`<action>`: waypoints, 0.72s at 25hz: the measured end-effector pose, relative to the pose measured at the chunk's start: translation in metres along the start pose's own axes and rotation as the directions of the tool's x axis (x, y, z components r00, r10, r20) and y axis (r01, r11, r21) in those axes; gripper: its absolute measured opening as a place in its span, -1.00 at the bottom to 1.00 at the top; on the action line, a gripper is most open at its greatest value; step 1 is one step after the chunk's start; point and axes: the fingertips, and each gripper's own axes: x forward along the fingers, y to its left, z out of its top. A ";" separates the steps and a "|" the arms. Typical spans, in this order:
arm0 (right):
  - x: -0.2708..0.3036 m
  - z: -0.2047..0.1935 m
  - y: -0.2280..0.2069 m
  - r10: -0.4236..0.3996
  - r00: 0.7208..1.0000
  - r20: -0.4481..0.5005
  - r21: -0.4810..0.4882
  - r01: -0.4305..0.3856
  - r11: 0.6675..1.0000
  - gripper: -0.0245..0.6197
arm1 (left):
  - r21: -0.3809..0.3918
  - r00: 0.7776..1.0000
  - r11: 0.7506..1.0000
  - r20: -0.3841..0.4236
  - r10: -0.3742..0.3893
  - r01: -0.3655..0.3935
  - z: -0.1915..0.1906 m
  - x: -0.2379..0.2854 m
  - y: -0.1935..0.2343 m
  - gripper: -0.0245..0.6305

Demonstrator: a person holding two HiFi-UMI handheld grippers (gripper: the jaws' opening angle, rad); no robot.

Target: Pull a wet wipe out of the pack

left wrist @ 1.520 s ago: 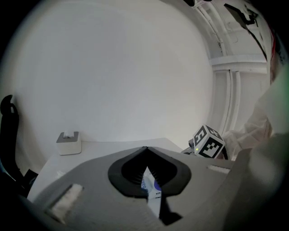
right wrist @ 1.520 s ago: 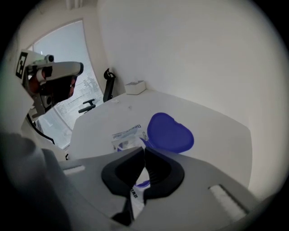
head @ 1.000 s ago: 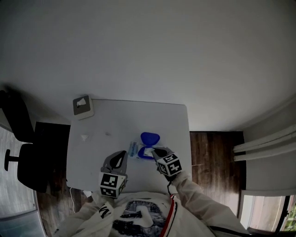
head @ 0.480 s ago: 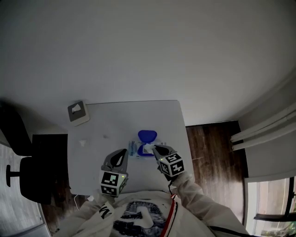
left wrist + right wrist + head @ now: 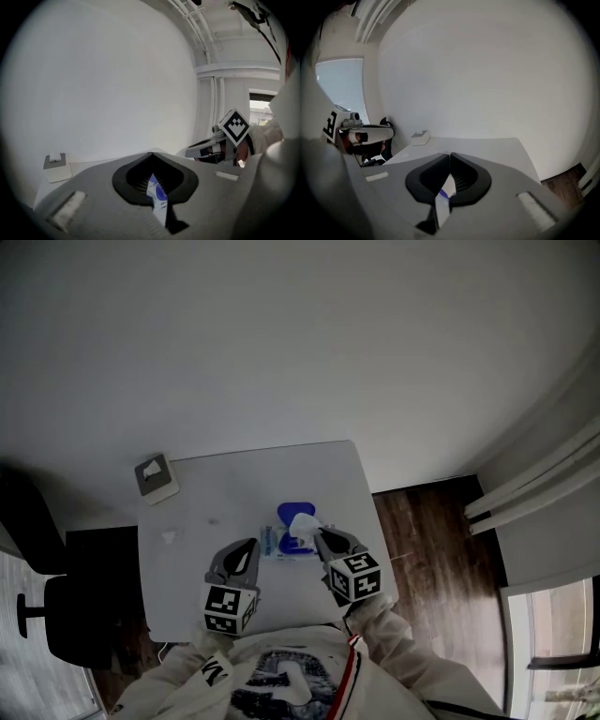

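The wet wipe pack [image 5: 279, 545] lies on the white table [image 5: 216, 493], its blue lid [image 5: 294, 513] flipped open at the far side. My left gripper [image 5: 251, 547] is shut on the pack's left end; in the left gripper view the printed pack edge [image 5: 157, 196] sits pinched between the closed jaws [image 5: 151, 164]. My right gripper [image 5: 314, 535] is shut on a white wet wipe [image 5: 302, 523] that stands up out of the pack's opening. In the right gripper view the wipe [image 5: 443, 200] hangs between the closed jaws [image 5: 450, 164].
A grey tissue box [image 5: 156, 476] stands at the table's far left corner. Small white scraps [image 5: 169, 537] lie on the left side. A black office chair [image 5: 42, 606] stands left of the table, and dark wood floor [image 5: 422, 531] lies to the right.
My right gripper has risen, drawing the white wipe up out of the pack. The left gripper has stayed put on the pack's end.
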 end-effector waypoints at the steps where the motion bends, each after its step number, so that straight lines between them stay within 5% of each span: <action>1: -0.004 0.004 0.001 -0.005 1.000 0.016 0.001 0.005 1.000 -0.91 | 0.003 1.000 1.000 0.006 -0.002 0.002 0.002 -0.001 0.000 -0.91; 11: -0.051 0.056 0.015 -0.055 0.978 0.203 0.005 0.055 0.998 -0.91 | 0.038 0.998 0.999 0.056 0.003 -0.005 0.021 -0.009 -0.004 -0.91; 18: -0.085 0.078 0.021 -0.137 0.937 0.321 -0.115 0.182 0.976 -0.91 | 0.053 0.997 0.998 0.067 0.034 -0.038 0.020 -0.019 -0.006 -0.91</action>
